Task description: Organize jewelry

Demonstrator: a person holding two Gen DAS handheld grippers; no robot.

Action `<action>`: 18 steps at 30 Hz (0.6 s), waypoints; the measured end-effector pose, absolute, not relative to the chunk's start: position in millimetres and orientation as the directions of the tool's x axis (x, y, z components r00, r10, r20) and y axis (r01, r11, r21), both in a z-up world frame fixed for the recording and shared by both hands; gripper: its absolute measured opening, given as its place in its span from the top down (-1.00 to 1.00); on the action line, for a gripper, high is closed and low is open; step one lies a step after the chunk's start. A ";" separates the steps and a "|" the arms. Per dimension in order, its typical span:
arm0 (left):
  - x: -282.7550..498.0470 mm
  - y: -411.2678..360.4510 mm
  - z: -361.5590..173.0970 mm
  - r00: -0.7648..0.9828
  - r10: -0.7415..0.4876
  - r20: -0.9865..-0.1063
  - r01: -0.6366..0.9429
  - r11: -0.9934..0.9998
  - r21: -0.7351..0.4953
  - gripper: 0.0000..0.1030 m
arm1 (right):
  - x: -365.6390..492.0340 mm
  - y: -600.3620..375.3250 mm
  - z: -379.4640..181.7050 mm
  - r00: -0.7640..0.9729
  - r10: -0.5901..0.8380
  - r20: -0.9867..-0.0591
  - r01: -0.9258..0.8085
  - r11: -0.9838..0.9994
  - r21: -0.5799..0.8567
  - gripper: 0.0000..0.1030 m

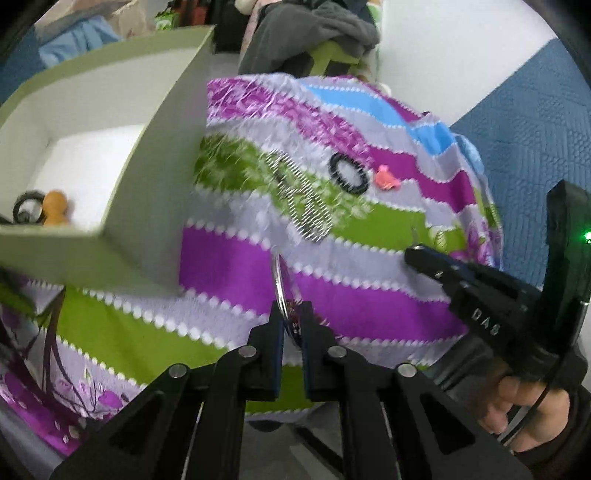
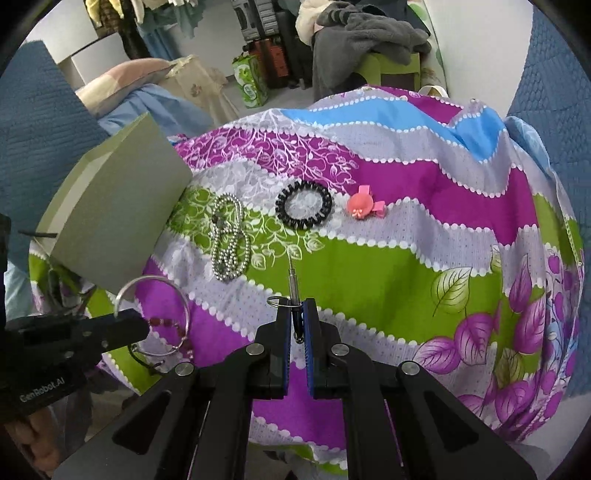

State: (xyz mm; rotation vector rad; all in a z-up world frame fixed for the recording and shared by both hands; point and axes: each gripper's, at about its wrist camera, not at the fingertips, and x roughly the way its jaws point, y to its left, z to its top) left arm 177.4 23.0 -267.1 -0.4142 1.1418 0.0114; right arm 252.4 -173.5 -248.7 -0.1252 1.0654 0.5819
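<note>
My left gripper is shut on a silver bangle with red beads, held above the cloth; it also shows in the right wrist view. My right gripper is shut on a thin metal pin with a small ring. An open grey-green box stands at the left and holds a black hair tie and an orange piece. On the cloth lie a silver bead chain, a black spiral hair tie and a pink hair clip.
A table covered by a striped purple, green and blue cloth. Blue quilted surfaces flank it. A chair with grey clothes and bags stand behind.
</note>
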 end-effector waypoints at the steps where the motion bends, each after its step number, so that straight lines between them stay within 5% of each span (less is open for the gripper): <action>1: 176.3 25.0 -269.6 0.418 -0.198 -0.887 -0.221 0.924 -0.311 0.86 | 252.6 -172.8 -250.6 0.348 0.383 -0.856 -0.507 0.845 0.172 0.91; 7: 170.9 29.4 -278.1 0.372 -0.167 -0.913 -0.232 0.936 -0.266 0.80 | 255.1 -172.6 -258.7 0.343 0.352 -0.871 -0.499 0.854 0.149 0.91; 11: 161.9 31.5 -281.0 0.350 -0.145 -0.926 -0.243 0.940 -0.239 -0.12 | 255.9 -172.8 -261.4 0.342 0.347 -0.874 -0.503 0.852 0.142 0.91; 12: 159.2 32.9 -279.4 0.356 -0.134 -0.925 -0.246 0.941 -0.231 -0.21 | 256.1 -172.9 -261.8 0.340 0.346 -0.874 -0.504 0.852 0.142 0.91; 18: 147.3 29.8 -258.0 0.428 -0.146 -0.892 -0.194 0.949 -0.249 -0.21 | 257.2 -173.9 -262.8 0.336 0.350 -0.874 -0.504 0.851 0.147 0.91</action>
